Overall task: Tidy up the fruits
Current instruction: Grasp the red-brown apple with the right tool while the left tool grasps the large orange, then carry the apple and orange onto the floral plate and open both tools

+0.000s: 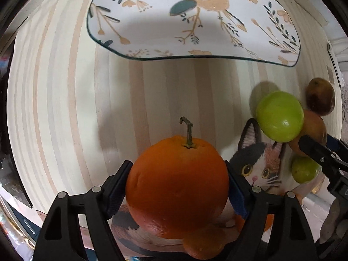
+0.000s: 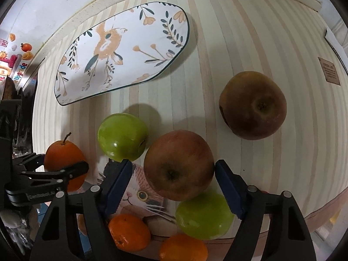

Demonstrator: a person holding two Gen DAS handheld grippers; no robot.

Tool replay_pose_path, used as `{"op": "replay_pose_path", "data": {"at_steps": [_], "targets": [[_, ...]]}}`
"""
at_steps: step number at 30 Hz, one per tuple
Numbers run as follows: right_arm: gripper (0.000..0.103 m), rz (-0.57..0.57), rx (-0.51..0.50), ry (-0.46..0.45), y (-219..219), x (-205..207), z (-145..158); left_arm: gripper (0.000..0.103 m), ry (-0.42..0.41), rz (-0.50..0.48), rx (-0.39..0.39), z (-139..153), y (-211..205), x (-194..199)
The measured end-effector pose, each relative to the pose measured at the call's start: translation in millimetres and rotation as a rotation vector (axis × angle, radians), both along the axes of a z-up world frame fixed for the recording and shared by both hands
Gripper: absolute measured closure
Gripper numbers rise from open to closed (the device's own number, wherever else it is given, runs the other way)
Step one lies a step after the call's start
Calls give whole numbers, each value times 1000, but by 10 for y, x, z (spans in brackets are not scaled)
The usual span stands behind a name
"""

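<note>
My left gripper is shut on a stemmed orange and holds it over a cat-print plate; it also shows in the right wrist view. My right gripper is open, its pads either side of a red-brown apple, a gap on the left side. An empty bird-print plate lies further back on the table, also seen in the right wrist view. Green apples and two small oranges rest around the cat plate.
A darker brown apple sits alone on the striped tablecloth to the right. A small brown label lies near the right table edge. A white wall runs behind the table.
</note>
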State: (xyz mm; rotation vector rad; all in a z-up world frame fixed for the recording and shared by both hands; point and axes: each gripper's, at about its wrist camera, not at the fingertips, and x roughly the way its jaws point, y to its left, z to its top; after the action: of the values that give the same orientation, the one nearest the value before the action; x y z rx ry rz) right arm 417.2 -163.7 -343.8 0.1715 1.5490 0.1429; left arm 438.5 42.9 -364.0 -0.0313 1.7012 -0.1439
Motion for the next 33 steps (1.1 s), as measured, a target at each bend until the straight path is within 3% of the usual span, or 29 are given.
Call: {"op": "replay_pose_path", "data": {"at_steps": [2,6,10,16,21,25,28,29,33], "targets": [[34,-2,-6,-9,-20,4,5,25,-9,24,1,-33,74,-25],[34,-12,8,-20,-60,-9,6,26,-64,-2,69,8,172,-111],[34,-10,0,-34,-91,-49,42,26,-88,14,53,79,344,-151],[35,-41,49,-62,-186,-115,312,26,-140,40,2,454,603,-45],[35,-45,111,-129,-182,-45,730,26,-201,53,-70,847,819,140],[35,1,149,-168,-54,281,911,26,-230,69,-109,1199,523,444],[35,42,115,-212,118,616,916,26,-253,82,-93,1186,447,794],[35,56,105,-215,170,741,889,26,-253,86,-80,1103,220,873],[35,106,79,-193,383,1212,641,26,-207,103,-78,784,44,1317]]}}
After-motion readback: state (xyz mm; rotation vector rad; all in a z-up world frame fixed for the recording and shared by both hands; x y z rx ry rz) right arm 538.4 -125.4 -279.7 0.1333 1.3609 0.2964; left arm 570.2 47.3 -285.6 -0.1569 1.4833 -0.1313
